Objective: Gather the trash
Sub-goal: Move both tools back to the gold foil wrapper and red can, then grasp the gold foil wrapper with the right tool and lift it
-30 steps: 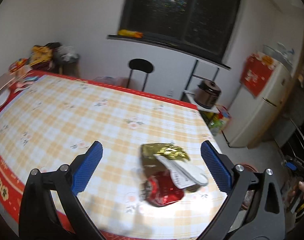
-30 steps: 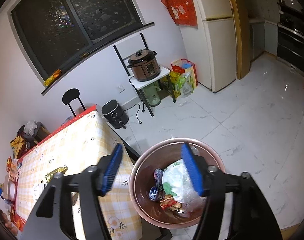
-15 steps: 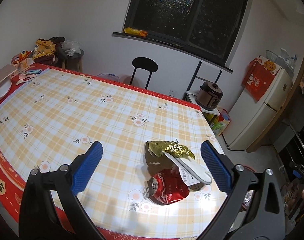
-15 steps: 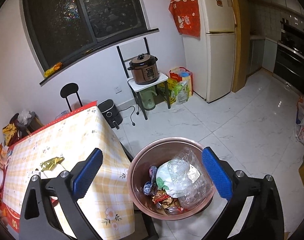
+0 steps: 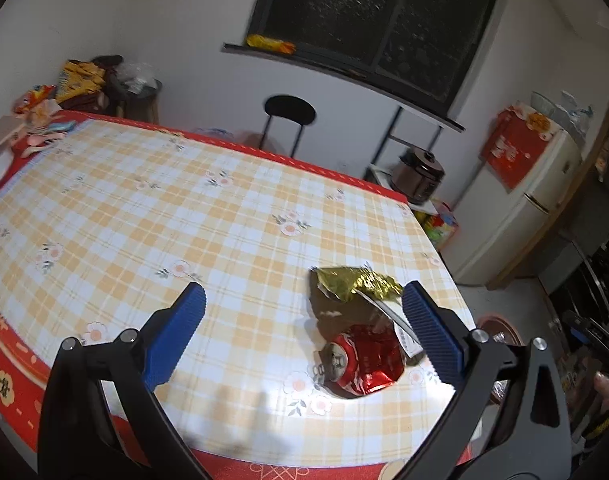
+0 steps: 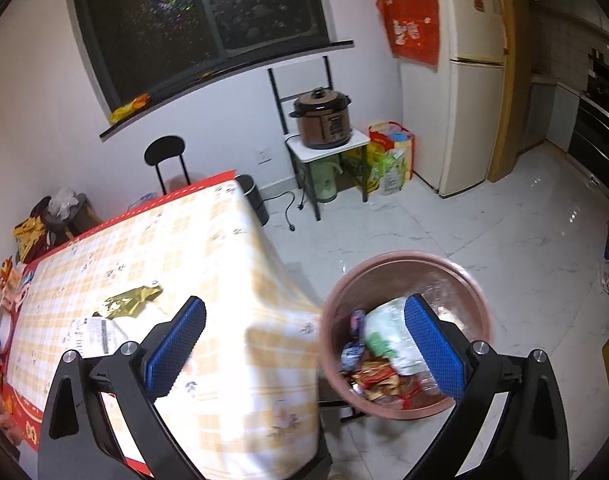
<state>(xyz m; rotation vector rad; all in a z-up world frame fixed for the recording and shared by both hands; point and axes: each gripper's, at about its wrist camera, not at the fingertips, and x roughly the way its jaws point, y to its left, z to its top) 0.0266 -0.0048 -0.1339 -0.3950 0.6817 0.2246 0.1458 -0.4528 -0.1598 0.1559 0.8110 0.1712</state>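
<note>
A crushed red can [image 5: 364, 362] lies on the checked tablecloth [image 5: 184, 216] near the table's right corner. Behind it lie a gold foil wrapper [image 5: 354, 282] and a white paper wrapper [image 5: 400, 326]. My left gripper [image 5: 304, 332] is open and empty above the table, the can just inside its right finger. My right gripper [image 6: 304, 344] is open and empty, over the table corner and the pink trash bin [image 6: 408, 328], which holds several wrappers and plastic. The gold wrapper [image 6: 128, 300] and white paper [image 6: 96, 332] show in the right wrist view.
A black chair [image 5: 290, 114] stands at the table's far side. A rice cooker [image 6: 322, 120] sits on a small stand, bags [image 6: 388, 156] beside it, a fridge [image 6: 464, 76] at the right. Snack packets [image 5: 80, 76] pile at the far left. White tiled floor [image 6: 504, 240] surrounds the bin.
My right gripper has swung left, so the table fills more of its view and the bin sits to the right. My left gripper has shifted left; the can now lies by its right finger.
</note>
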